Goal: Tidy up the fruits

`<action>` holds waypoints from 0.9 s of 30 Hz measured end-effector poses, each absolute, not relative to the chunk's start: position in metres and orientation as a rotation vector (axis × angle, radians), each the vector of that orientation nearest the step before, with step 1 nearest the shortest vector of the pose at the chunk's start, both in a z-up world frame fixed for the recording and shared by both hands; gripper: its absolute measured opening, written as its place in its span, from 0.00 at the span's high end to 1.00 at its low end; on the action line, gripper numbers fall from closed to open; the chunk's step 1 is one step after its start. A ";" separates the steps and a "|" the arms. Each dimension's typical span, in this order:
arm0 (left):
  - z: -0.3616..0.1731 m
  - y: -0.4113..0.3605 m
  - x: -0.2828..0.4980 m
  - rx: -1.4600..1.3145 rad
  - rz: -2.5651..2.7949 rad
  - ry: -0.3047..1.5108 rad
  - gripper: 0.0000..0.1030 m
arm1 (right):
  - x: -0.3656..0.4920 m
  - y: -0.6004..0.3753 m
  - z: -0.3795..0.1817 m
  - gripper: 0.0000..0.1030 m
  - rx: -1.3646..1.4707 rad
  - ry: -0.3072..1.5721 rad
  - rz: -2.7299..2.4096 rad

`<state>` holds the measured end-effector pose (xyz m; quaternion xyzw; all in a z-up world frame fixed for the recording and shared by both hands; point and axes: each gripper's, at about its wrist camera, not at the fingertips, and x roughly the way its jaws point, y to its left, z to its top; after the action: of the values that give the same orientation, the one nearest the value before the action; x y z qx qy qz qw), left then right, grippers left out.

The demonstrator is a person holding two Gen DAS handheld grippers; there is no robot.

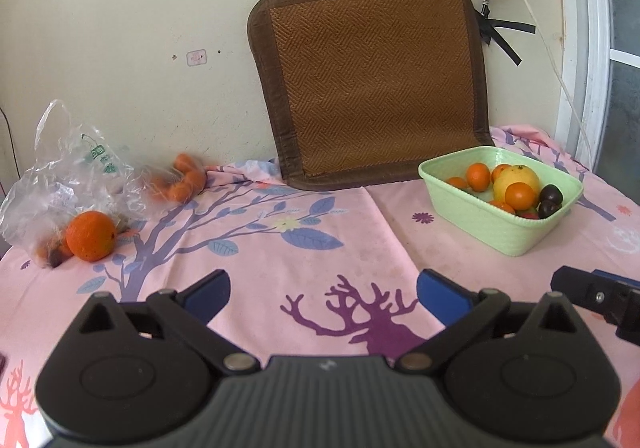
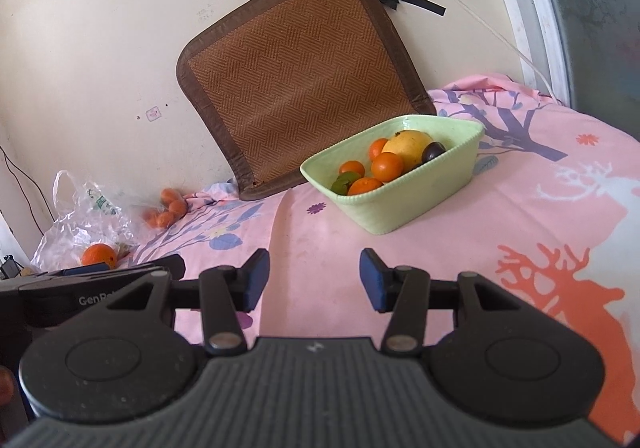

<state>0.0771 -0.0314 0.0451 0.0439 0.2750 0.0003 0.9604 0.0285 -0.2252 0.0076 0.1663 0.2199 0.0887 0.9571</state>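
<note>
Both of my hand-held grippers hang empty over the pink patterned surface (image 1: 360, 232): the left hand-held gripper (image 1: 323, 294) is spread wide with nothing between its blue pads, and the right hand-held gripper (image 2: 314, 276) stands partly open, also bare. The green basket (image 1: 480, 224) on the right already holds small oranges, a big yellow fruit and dark plums. A large orange (image 1: 91, 236) sits at the mouth of the crumpled plastic bag (image 1: 68, 171) far left, with a cluster of small oranges (image 1: 184, 179) behind it near the wall. My worry is the bag: I judge its loose film could catch in the pads or drag along. The round orange could also roll away if nudged off-centre.
</note>
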 end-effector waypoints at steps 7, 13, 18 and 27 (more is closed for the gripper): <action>0.041 -0.031 0.076 0.105 0.025 0.578 0.00 | 0.029 -0.225 0.007 0.48 0.346 0.451 0.179; 0.040 -0.028 0.077 0.104 0.039 0.581 0.00 | 0.029 -0.224 0.006 0.46 0.344 0.451 0.179; 0.040 -0.026 0.078 0.104 0.043 0.583 0.00 | 0.029 -0.222 0.007 0.46 0.341 0.454 0.182; 0.044 -0.025 0.075 0.106 0.050 0.565 0.00 | 0.030 -0.221 0.007 0.45 0.339 0.454 0.185</action>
<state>0.0755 -0.0246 0.0437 0.0523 0.2786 0.0247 0.9587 0.0297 -0.2215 0.0069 0.1672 0.2237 0.0910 0.9559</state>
